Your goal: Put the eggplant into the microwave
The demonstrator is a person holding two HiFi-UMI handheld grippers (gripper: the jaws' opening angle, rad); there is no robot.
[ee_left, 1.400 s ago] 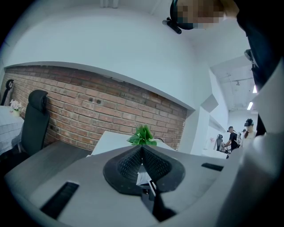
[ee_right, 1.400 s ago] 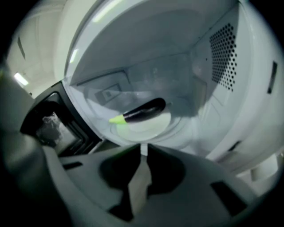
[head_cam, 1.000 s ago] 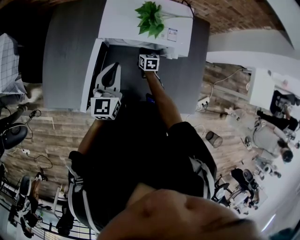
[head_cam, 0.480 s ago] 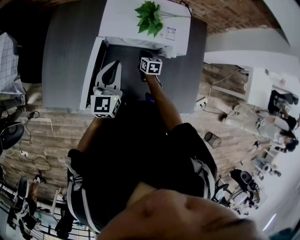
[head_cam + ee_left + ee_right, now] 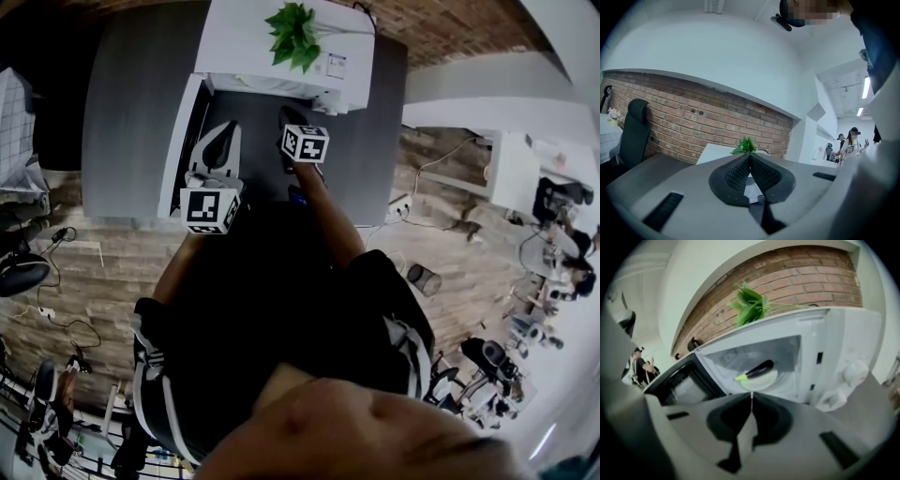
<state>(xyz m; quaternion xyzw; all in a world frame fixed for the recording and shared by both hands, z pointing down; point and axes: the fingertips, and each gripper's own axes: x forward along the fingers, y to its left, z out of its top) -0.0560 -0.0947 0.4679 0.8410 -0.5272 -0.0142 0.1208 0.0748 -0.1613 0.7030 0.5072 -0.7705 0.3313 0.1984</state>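
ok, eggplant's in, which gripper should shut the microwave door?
Left, probably. The dark purple eggplant lies on the pale plate inside the white microwave; its open door stands right beside the shut, empty left gripper. The right gripper, also shut and empty, faces the cavity head-on.

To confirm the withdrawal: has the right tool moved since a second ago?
Yes. In the head view the right tool has pulled back from the microwave, toward the person.

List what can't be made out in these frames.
- Head view: white microwave's cavity, hidden under its top.
- Left gripper view: microwave front, behind the left gripper's shut jaws.
- Right gripper view: markings on the white dial, blurred; whether the dark purple eggplant touches the cavity wall, too small.
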